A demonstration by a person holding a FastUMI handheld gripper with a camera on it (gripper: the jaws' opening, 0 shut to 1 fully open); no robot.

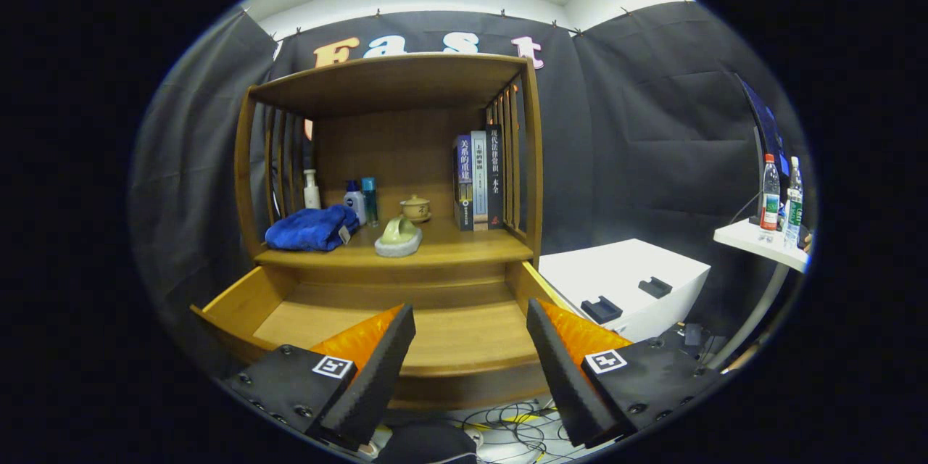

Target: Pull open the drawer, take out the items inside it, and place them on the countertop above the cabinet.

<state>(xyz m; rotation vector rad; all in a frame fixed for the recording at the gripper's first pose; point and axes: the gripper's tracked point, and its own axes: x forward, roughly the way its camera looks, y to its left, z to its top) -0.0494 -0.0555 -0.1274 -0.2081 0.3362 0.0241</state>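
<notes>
Hanging wide open, the tongs (471, 326) held nothing, and the two fingers (377, 362) stood far apart. Just ahead of them and partly between them was the drawer (435, 333), pulled out toward the tongs. Its long side ran across from one finger to the other. The fingers hid part of the drawer floor, so I could not tell if anything lay there. The part I could see was bare wood.

Beyond the fingers was the countertop (449, 250) above the drawer. A blue towel (312, 227) lay on it, with a pale green thing on a grey base (399, 238) next to it. I could not tell what that thing was. Farther back stood small bottles (355, 199), a little lidded pot (415, 207) and some upright books (478, 180).
</notes>
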